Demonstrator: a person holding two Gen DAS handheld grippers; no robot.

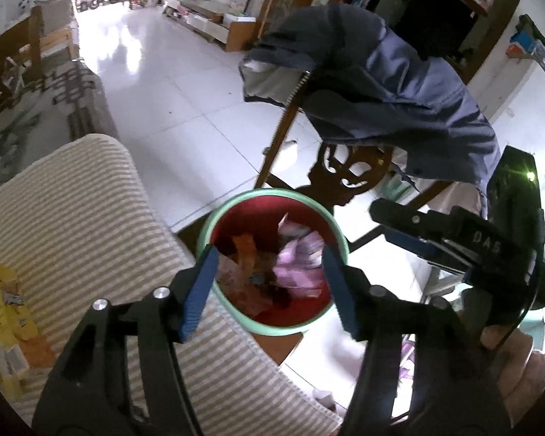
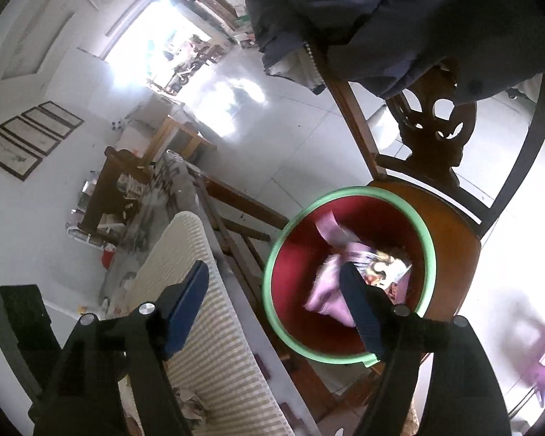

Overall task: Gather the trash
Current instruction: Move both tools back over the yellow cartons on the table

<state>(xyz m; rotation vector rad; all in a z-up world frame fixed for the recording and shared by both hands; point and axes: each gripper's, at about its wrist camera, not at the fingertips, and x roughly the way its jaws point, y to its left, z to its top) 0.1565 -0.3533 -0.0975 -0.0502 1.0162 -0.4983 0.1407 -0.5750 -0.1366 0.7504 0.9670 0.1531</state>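
A red bin with a green rim stands on a wooden chair seat. Inside it lie a pink-purple wrapper, orange wrappers and other scraps. My left gripper hovers right above the bin, open, with nothing between its blue pads. The right gripper is also open and empty. Its right finger hangs over the bin rim and the pink wrapper, its left finger over the striped cloth. In the left wrist view the right gripper reaches in from the right, beside the bin.
A striped beige cloth covers furniture just left of the bin. Yellow packets lie on it at the far left. A blue jacket hangs over the carved chair back behind the bin. White tiled floor stretches beyond.
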